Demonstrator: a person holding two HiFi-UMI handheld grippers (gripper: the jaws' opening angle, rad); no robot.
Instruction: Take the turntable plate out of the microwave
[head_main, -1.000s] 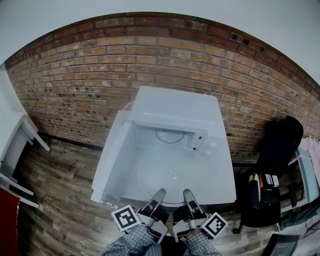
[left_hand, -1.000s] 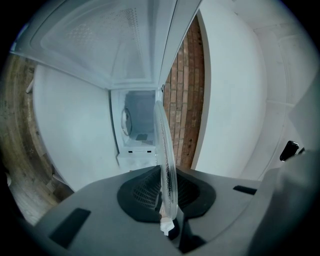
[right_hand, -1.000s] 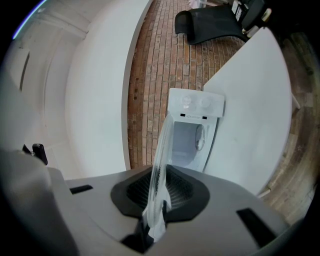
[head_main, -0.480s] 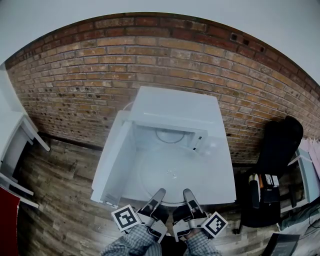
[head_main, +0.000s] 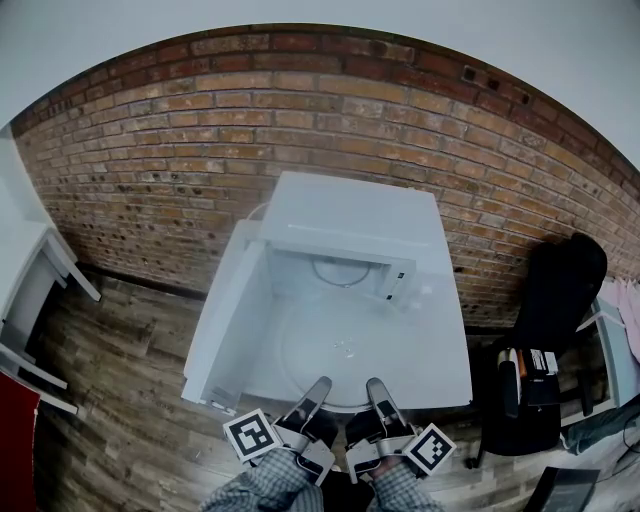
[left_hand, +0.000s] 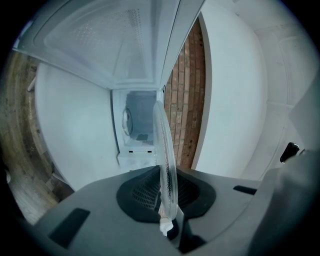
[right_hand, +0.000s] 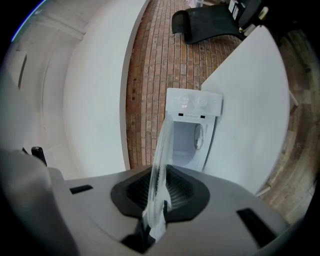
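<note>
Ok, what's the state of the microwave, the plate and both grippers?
Microwave door: open, swung to the left.
Turntable plate: out of the microwave, level, held by its near rim.
Left gripper: shut on the turntable plate.
Right gripper: shut on the turntable plate.

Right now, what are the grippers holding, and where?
The plate, by its near rim: left gripper and right gripper each clamp it, side by side.
</note>
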